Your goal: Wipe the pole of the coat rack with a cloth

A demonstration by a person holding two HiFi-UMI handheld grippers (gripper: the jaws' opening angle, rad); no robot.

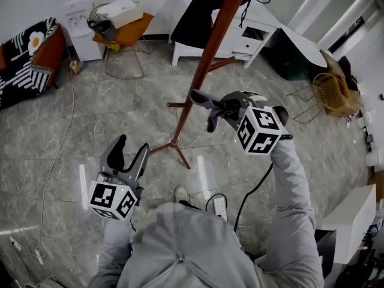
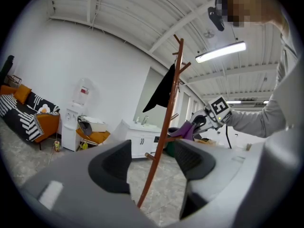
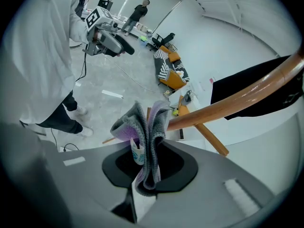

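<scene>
One fuzzy folded cloth (image 3: 147, 137), round wooden pole (image 3: 237, 100)

L gripper (image 1: 132, 146) is held low, L arm (image 1: 114, 245) bent close to the body, fingers (image 2: 112, 167) wide apart, nothing btwn. R arm (image 1: 294, 191) reaches fwd. R gripper (image 1: 227, 109) is raised, fingers clamped on a folded cloth (image 3: 145, 127).

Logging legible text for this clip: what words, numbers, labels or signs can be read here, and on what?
No readable words or numbers in any view.
Tag on the cloth: teal print, too blurred to read.
Left cube and right cube: black-and-white square patterns, no letters.
</scene>
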